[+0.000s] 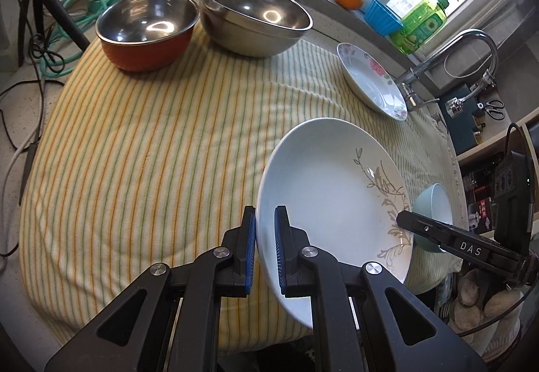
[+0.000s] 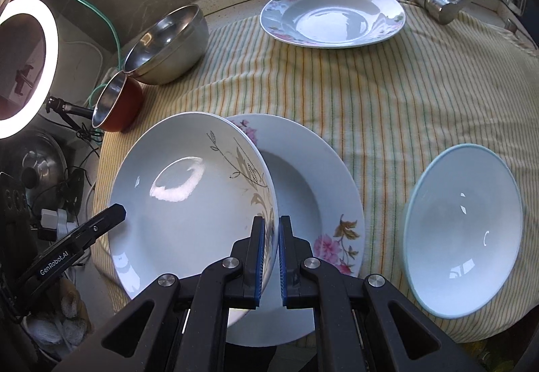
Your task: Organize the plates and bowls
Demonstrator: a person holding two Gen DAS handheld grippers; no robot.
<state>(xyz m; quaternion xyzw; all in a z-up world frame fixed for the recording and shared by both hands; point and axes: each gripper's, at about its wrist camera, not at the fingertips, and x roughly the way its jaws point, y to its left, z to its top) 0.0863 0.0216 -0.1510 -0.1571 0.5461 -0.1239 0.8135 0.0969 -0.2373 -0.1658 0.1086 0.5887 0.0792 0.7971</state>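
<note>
Two grippers pinch one white leaf-patterned plate (image 2: pixel 188 193): left gripper (image 1: pixel 265 249) clamps its nine o'clock rim, right gripper (image 2: pixel 269 259) its three o'clock rim, above a floral plate (image 2: pixel 323 200) on the striped towel (image 2: pixel 387 109).

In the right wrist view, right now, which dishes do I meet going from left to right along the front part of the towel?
White plate with a grey leaf pattern, held by both grippers → plate with pink flowers, lying partly under it → pale blue bowl, apart at the right.
</note>
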